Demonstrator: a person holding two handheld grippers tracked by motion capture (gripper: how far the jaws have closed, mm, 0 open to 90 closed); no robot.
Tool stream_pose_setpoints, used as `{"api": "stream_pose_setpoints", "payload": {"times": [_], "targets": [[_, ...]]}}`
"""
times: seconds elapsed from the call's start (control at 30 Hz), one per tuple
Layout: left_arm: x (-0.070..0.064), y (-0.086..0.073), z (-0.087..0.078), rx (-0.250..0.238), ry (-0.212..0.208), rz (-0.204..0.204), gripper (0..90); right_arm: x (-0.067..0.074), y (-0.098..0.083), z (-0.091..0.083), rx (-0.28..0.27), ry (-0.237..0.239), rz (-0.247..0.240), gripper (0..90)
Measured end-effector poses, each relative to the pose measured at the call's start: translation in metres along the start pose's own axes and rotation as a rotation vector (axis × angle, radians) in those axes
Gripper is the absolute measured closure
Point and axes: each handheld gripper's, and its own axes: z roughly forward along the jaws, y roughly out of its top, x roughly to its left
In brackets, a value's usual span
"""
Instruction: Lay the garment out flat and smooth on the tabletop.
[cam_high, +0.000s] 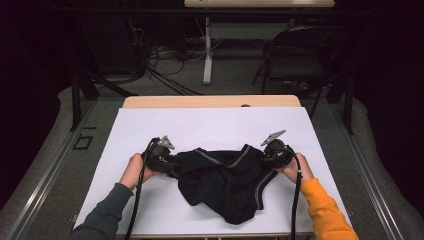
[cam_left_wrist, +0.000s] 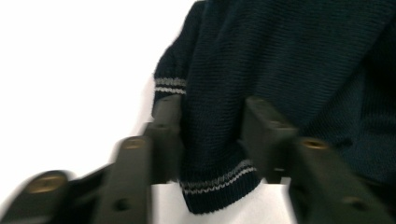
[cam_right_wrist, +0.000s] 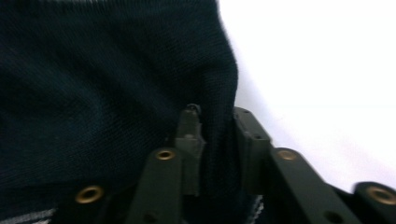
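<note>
While the white table carries it near the person's edge, the dark knit sweater lies crumpled. Left gripper clamps a striped cuff at its left; right gripper pinches a fold at its right.

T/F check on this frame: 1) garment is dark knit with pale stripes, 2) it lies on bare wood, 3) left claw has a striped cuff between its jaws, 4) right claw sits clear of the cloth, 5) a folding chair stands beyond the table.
1. True: the dark knit garment has pale stripes along its edges.
2. False: it lies on the white sheet that covers the table.
3. True: the left claw has the striped cuff between its jaws.
4. False: the right claw has a fold of the knit between its jaws.
5. True: the folding chair stands beyond the table.
</note>
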Motion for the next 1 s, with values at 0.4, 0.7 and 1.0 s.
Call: {"api": "stream_pose_setpoints", "payload": {"times": [0.4,0.7,1.0], "targets": [[-0.011,0.007,0.008,0.038,-0.04,0.049,59.8,-0.001,0.005,0.012,-0.022,0.116,0.027,67.6],[-0.013,0.004,-0.001,0.0,-0.026,0.067,71.6,-0.002,0.004,-0.007,-0.057,0.075,0.009,85.8],[-0.014,0.005,-0.006,-0.011,-0.015,0.075,71.6,-0.002,0.005,-0.021,-0.093,0.059,-0.006,86.2]]}}
